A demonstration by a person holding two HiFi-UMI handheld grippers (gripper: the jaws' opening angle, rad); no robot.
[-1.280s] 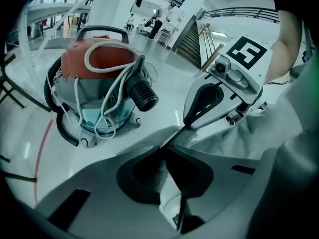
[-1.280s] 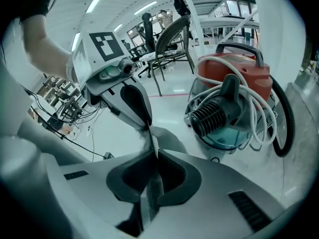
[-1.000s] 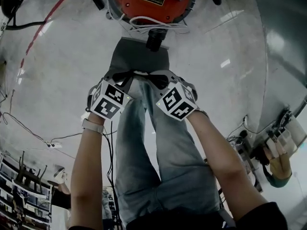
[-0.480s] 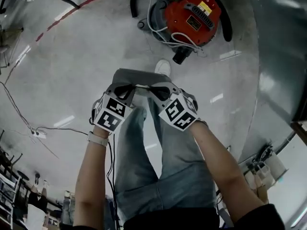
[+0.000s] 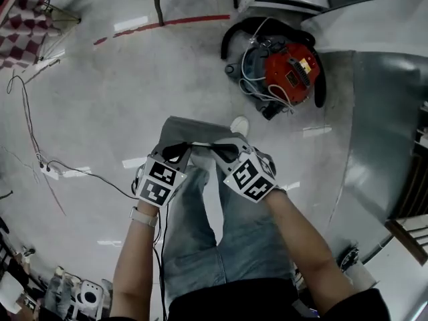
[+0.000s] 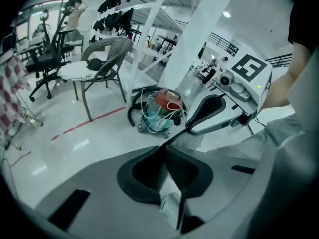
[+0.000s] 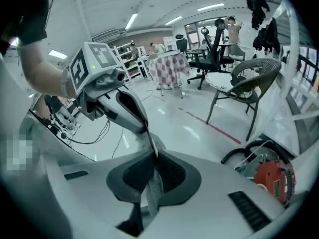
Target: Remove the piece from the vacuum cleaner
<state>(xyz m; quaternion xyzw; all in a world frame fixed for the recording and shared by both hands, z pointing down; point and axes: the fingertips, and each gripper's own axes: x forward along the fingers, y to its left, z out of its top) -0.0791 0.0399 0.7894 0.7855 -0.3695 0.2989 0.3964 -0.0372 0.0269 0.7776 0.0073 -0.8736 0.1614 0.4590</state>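
The vacuum cleaner point(image 5: 284, 72), a round canister with a red top, a black hose and loose white cord, stands on the floor at the upper right, well beyond both grippers. It also shows as the canister point(image 6: 160, 108) in the left gripper view and as the red-topped drum point(image 7: 271, 178) in the right gripper view. My left gripper point(image 5: 189, 146) and right gripper point(image 5: 214, 146) are held tip to tip above the person's jeans. Both look shut, with nothing from the vacuum in them. Each gripper view shows its own closed jaws and the other gripper's tip meeting them.
A wicker chair point(image 6: 97, 59) and an office chair point(image 7: 219, 44) stand behind the vacuum, and a checkered cloth point(image 7: 169, 63) is farther off. A red floor line point(image 5: 160, 24) runs along the top. Cables point(image 5: 40, 166) trail at left. A metal sheet point(image 5: 381, 132) lies at right.
The vacuum now appears farther away and more to the right in the head view. Both grippers stay together, tip to tip, over the legs.
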